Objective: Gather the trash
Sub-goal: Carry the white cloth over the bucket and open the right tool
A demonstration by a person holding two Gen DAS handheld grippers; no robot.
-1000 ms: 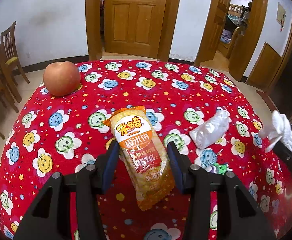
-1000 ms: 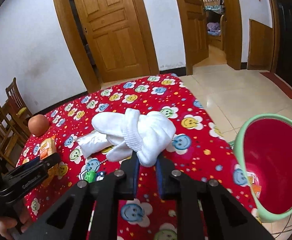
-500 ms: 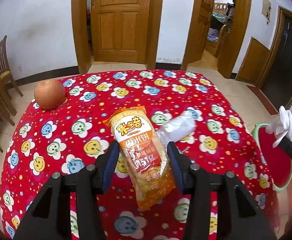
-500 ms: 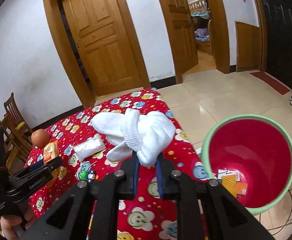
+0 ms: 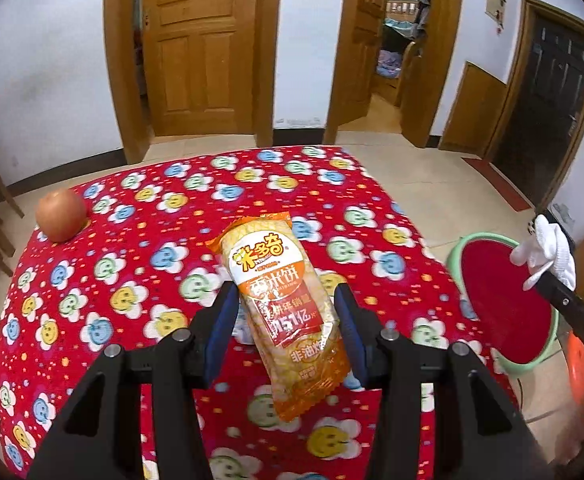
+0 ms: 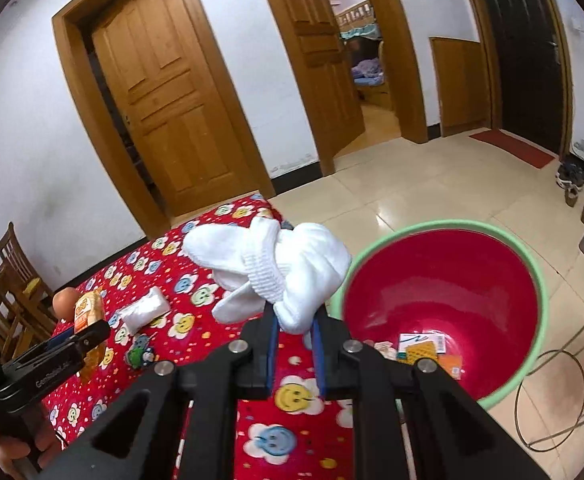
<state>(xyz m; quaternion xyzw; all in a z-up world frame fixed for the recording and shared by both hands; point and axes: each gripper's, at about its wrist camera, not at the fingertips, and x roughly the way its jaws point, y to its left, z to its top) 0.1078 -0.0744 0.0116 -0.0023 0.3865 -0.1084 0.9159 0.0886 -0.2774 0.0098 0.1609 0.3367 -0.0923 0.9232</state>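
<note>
Both tools are built alike. The left gripper (image 5: 288, 320) is formed of matte black angular arms with triangular cut-outs, and each finger is lined with a blue pad (image 5: 222, 326). Round silver screws (image 5: 181, 335) are set at the linkage joints — four across the frame. The right gripper (image 6: 295, 354) is made the same way, with thin blue pads and silver screws (image 6: 237, 346). Small white lettering is printed on the left tool's black side.

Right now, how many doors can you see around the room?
3: a closed wooden door behind the table, an open wooden door leading to a bedroom, and a dark door at the far right. Others may be out of view.
</note>
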